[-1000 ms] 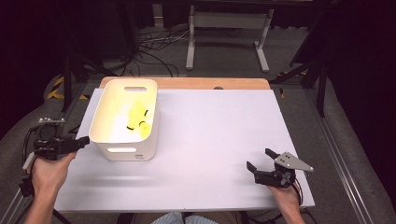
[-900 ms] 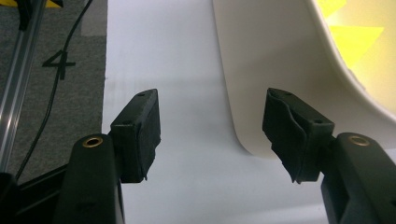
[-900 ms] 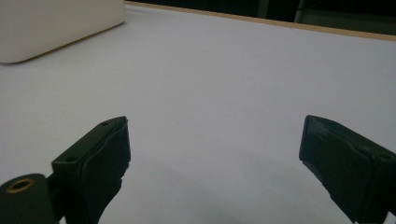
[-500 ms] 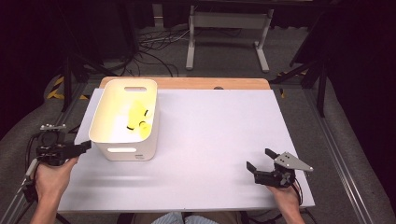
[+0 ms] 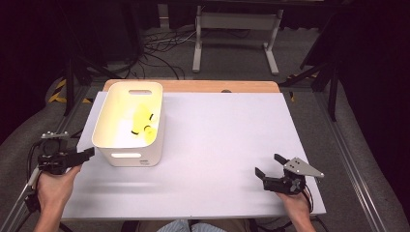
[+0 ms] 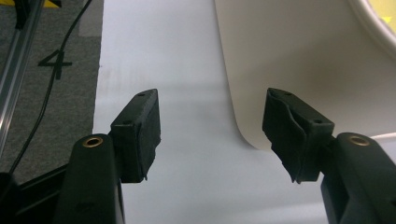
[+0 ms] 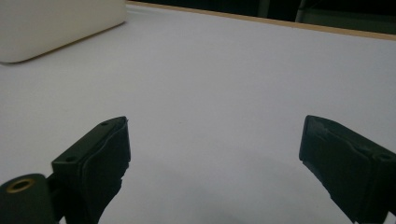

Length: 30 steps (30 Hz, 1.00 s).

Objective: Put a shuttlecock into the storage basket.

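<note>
Both jaws of the left gripper (image 5: 89, 153) are spread wide, nothing held, just beside the white bin (image 5: 126, 157). The bin could be shoved aside if a jaw catches its wall. The right gripper (image 5: 270, 166) is likewise open and empty.

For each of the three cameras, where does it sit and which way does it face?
High view: above the person's side, facing forward and down on the table; both forearms, left gripper, right gripper.
Left gripper view: on the left gripper, its open jaws facing the white bin.
Right gripper view: on the right gripper, low across the table.
All share the bin.
</note>
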{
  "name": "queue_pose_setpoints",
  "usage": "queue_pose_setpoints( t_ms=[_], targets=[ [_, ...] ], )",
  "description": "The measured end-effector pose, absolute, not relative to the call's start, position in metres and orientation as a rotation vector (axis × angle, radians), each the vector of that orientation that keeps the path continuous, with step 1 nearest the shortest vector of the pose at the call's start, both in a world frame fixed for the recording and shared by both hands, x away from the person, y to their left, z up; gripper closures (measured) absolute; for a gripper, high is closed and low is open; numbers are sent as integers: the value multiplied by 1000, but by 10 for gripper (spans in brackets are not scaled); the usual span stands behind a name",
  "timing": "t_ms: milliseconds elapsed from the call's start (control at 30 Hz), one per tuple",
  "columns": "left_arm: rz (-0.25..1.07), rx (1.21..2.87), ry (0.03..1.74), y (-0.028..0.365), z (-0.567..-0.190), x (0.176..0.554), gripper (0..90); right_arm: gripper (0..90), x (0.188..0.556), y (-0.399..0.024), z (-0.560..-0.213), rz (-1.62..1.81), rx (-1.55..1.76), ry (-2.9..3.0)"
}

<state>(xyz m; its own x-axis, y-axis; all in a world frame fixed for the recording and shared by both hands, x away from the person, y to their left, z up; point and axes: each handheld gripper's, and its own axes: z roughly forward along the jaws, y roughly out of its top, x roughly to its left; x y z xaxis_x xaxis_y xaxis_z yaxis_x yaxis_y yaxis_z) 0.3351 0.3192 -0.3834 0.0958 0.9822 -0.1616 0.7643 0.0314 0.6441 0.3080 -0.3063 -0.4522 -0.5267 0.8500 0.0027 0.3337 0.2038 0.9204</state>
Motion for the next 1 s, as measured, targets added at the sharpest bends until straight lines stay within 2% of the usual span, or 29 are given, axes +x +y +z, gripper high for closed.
queue_pose_setpoints(
  t_ms=[1000],
  targets=[
    [503, 1749, 1675, 316, -401, 320, 370, 92, 308, -306, -452, 1302, 1100, 1964]
  ],
)
